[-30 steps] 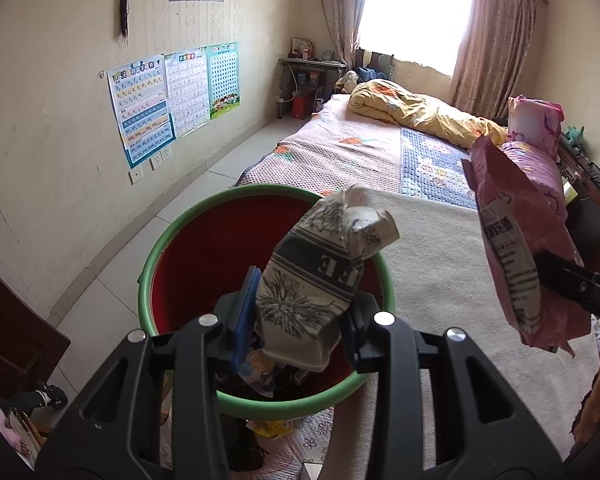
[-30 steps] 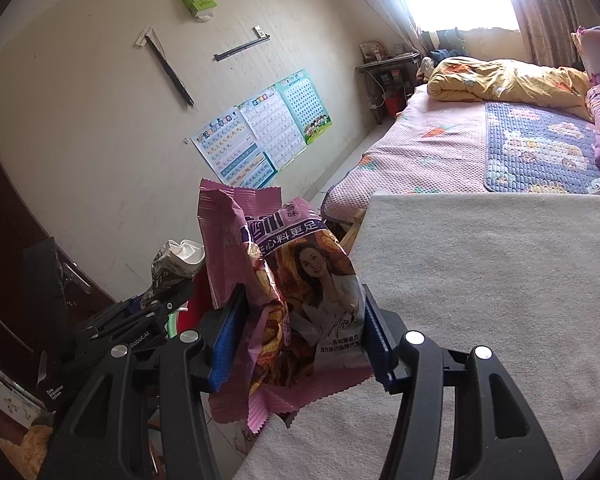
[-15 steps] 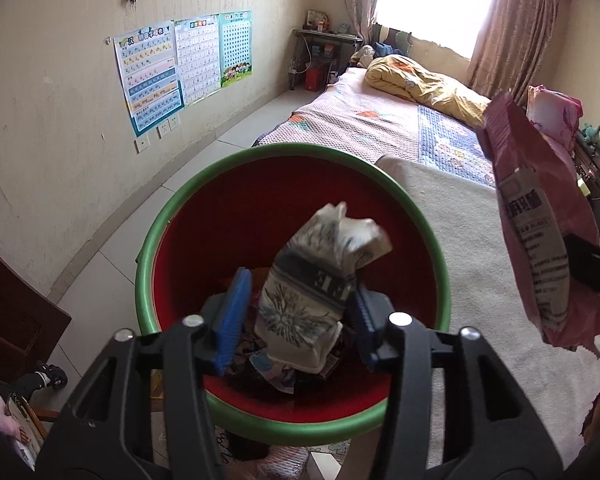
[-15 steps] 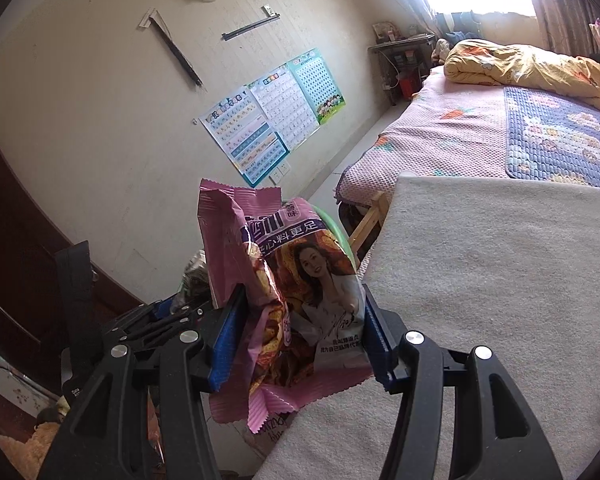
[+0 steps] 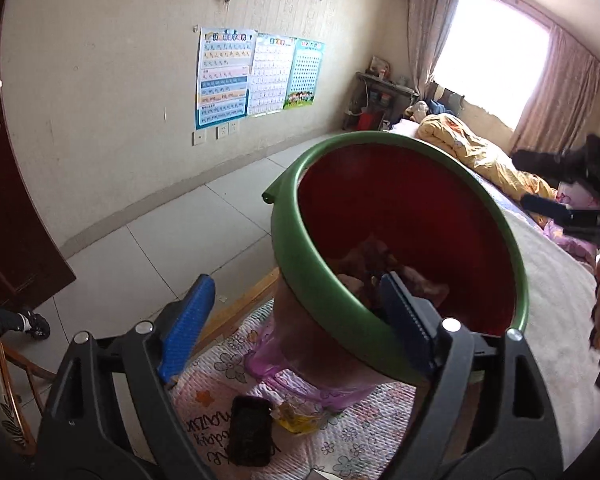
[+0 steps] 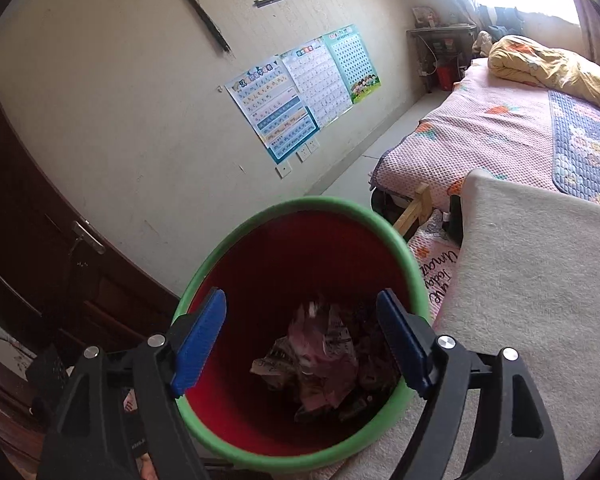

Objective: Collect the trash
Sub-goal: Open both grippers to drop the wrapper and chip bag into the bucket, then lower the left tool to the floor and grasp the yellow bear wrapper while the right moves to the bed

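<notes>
The trash bin has a green rim [image 5: 380, 140] and a red inside. My left gripper [image 5: 296, 318] is low at its near edge, jaws opening and empty, and the rim runs between the two blue pads without touching them. Dim trash [image 5: 380, 258] lies at the bottom. In the right wrist view my right gripper [image 6: 300, 340] hovers over the bin [image 6: 300, 204], jaws opening with nothing between them. Below it, inside the bin, the pink snack bag [image 6: 324, 344] rests beside the crumpled printed wrapper [image 6: 272, 360]. My right gripper [image 5: 572, 200] also shows at the far right of the left wrist view.
A bed with a beige blanket [image 6: 540, 280] stands right beside the bin. On the flowered mat [image 5: 340, 448] under the bin lie a dark flat object [image 5: 250, 428] and a yellow wrapper [image 5: 296, 416]. A dark wooden door [image 6: 40, 240] is on the left.
Both grippers opened. The printed wrapper left my left gripper and the pink bag left my right one; both now lie in the bin. My left gripper sank towards the bin's near rim.
</notes>
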Demonstrator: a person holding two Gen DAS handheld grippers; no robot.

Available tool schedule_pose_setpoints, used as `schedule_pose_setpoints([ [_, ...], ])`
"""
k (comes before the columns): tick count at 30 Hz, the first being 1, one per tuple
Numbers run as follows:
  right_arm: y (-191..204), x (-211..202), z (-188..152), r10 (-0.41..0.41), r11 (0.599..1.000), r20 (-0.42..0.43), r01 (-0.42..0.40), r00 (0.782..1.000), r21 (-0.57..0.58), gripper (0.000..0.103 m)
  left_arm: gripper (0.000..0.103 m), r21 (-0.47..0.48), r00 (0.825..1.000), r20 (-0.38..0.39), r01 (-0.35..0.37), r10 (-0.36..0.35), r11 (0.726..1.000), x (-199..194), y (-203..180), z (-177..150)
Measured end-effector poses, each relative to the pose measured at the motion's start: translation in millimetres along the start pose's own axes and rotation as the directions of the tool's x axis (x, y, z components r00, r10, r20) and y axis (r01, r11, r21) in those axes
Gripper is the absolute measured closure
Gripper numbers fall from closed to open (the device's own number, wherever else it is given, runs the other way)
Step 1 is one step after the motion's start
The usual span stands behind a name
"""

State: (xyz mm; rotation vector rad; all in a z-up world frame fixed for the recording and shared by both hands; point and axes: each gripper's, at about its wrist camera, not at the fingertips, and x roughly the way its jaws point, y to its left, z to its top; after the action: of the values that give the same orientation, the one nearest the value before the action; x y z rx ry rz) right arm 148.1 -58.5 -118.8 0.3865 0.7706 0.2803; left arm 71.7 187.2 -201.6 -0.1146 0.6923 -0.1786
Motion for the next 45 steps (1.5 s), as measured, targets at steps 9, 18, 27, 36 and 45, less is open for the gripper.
schedule_pose_setpoints([
  [9, -16, -21, -2, -0.062, 0.997, 0.079, 0.066, 0.995, -0.051, 0.026, 0.017, -0.106, 0.996, 0.075, 0.058, -0.050, 0.993, 4, 15, -33],
  [18, -1, -14, 4, 0.007, 0.996, 0.075, -0.001, 0.997, -0.089, 0.026, 0.016, -0.042, 0.973, 0.175, 0.158, -0.149, 0.987, 23, -13, 30],
  [27, -3, -13, -3, 0.005, 0.997, 0.068, 0.000, 0.998, -0.074, 0.022, 0.014, -0.060, 0.978, 0.173, 0.130, -0.118, 0.990, 49, -28, 44],
  [36, -4, 40, -24, 0.045, 0.997, 0.044, -0.042, 0.998, -0.064, 0.021, 0.013, -0.037, 0.980, 0.173, 0.106, -0.098, 0.994, 42, -29, 37],
  [45, 14, 58, -32, -0.012, 0.985, -0.002, 0.012, 1.000, -0.173, 0.020, 0.010, -0.099, 0.974, 0.228, 0.027, -0.004, 0.995, -26, 17, 29],
])
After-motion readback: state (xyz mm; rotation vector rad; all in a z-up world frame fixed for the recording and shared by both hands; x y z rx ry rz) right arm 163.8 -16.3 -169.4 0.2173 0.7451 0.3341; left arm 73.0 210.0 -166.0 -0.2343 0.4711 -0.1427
